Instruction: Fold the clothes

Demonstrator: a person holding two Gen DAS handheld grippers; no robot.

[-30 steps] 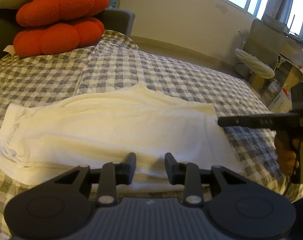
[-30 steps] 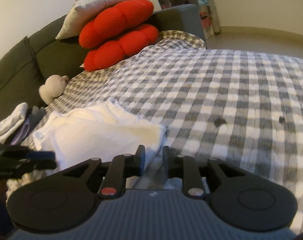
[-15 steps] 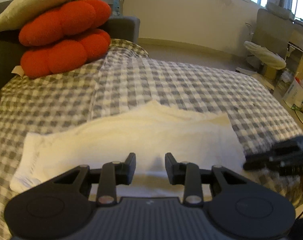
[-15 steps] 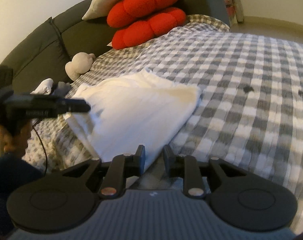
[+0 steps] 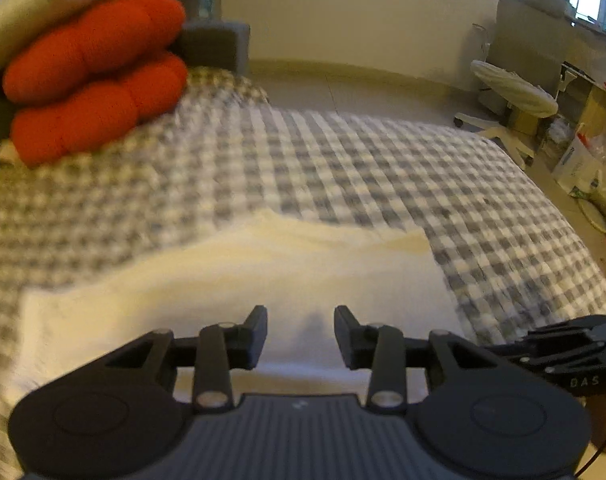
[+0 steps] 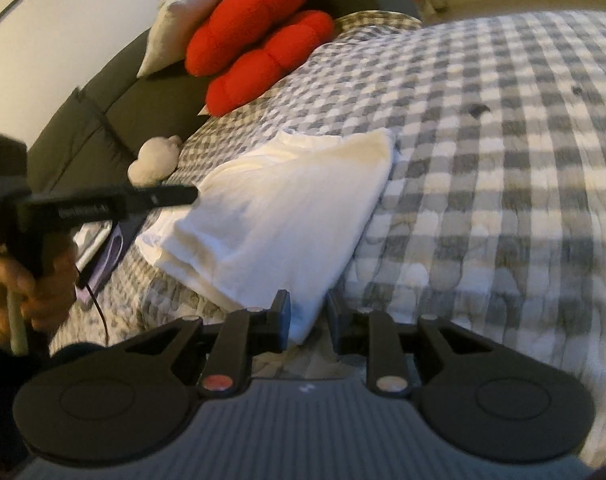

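Note:
A white garment [image 5: 239, 280] lies folded flat on the grey checked bedspread [image 5: 343, 160]. My left gripper [image 5: 301, 330] hovers over the garment's near edge. Its jaws are opening and nothing is between them. The right wrist view shows the same garment [image 6: 287, 208] and the left gripper [image 6: 185, 196] from the side, above the garment's far left end, with a hand [image 6: 27, 280] on its grip. My right gripper [image 6: 308, 320] stands open at the garment's near corner. The corner's tip reaches between its fingers, but the pads do not press it. It also shows at the right as the right gripper [image 5: 503, 346].
Two red cushions [image 6: 259, 48] and a pale pillow [image 6: 175, 28] lean on a dark sofa back [image 6: 103, 120]. A pale plush toy [image 6: 155, 160] and a purple flat object [image 6: 103, 256] with a cable lie left of the garment. A chair [image 5: 515, 92] and boxes [image 5: 579, 160] stand past the bed.
The left gripper rose and drew back from the garment, and its jaws widened a little. The right gripper rolled and shifted to the garment's near corner.

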